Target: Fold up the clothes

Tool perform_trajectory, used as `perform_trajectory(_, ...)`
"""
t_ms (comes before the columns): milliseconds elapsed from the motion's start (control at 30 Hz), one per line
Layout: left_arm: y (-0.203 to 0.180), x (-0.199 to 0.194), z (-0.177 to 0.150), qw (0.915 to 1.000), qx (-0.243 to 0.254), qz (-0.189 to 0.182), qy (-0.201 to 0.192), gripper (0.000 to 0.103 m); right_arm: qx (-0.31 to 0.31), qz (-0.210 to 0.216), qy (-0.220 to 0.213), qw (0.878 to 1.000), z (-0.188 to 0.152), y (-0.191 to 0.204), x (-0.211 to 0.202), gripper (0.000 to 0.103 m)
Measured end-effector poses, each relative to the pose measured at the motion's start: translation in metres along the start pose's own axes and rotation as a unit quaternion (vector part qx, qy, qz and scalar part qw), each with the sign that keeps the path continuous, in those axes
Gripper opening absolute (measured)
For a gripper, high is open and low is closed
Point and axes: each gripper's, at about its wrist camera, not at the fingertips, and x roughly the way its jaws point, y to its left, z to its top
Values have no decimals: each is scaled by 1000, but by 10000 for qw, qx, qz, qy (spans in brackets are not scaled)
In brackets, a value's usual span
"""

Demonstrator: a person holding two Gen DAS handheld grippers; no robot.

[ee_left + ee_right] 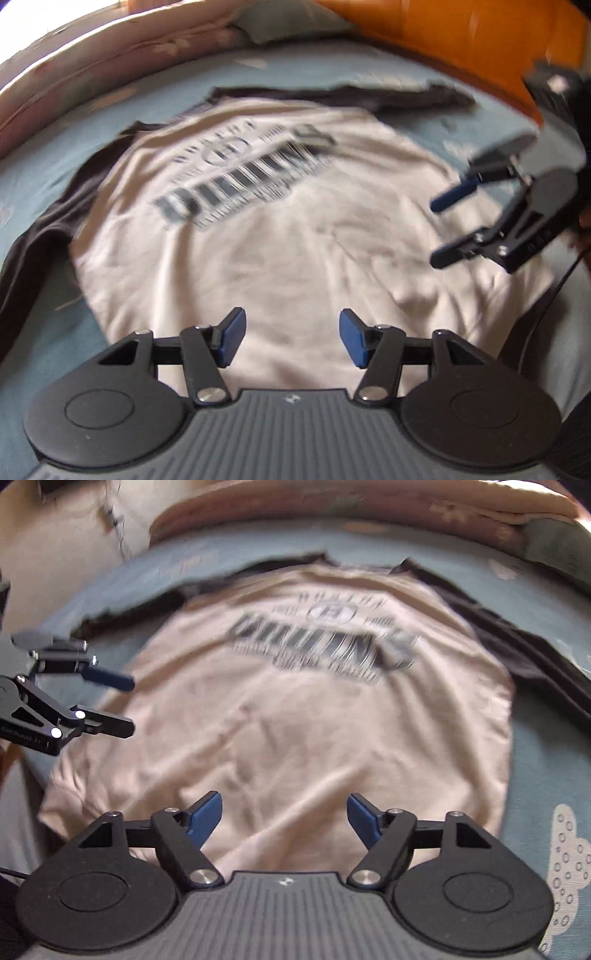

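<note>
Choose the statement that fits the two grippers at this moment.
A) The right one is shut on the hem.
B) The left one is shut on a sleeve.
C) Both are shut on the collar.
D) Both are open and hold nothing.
D: the left gripper and the right gripper both show a wide gap between their blue fingers, with only the flat beige T-shirt seen through it.

Both the left gripper [291, 338] and right gripper [284, 819] are showing black linkages, silver screws, blue-padded jaws and ribbed grey bodies.
</note>
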Motion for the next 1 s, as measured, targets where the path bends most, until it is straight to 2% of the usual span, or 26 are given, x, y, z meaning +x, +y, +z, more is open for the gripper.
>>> perform_trajectory(33,-5,7,-6,9999,42,16,135,58,-101,-159,90,9998,-5,4,6,83)
perform_trajectory(67,-8,9,-13,9999,21,29,141,62,-223,-306,86,9992,-13,6,10,99)
perform_trajectory(100,-8,6,-21,10000,-49,41,43,64,-324,-436,104,9985,-21,8,12,103)
perform_trajectory(167,-5,-4,-38,9996,-258,48,71,71,-310,-555,-35,9980,-36,6,4,103)
perform_trajectory(333,11,-33,-70,9961,-865,-159,65,73,277,-436,-310,9982,-63,-14,-17,103)
perform_trajectory(400,14,-40,-65,9956,-923,-147,69,73,333,-445,-381,9977,-67,-15,-19,103)
perform_trajectory(500,15,-50,-42,9973,-687,8,-278,73,444,-617,-385,9964,-64,-11,-15,103)
perform_trajectory(600,21,-42,-13,9965,-641,26,-537,73,546,-869,-400,9939,-62,-4,-11,103)
perform_trajectory(667,28,-28,-2,9957,-771,8,-516,73,562,-1017,-437,9923,-62,0,-8,103)
perform_trajectory(767,36,-1,-1,9935,-1097,30,-287,73,668,-1101,-521,9903,-65,1,-9,103)
perform_trajectory(833,38,9,-15,9908,-1319,18,-292,73,699,-1124,-548,9897,-66,1,-9,103)
perform_trajectory(900,39,4,-25,9882,-1489,-83,-336,76,726,-1130,-553,9894,-66,1,-10,103)
perform_trajectory(1000,50,-7,-25,9836,-1779,-263,-163,76,767,-1052,-435,9905,-63,-1,-12,103)
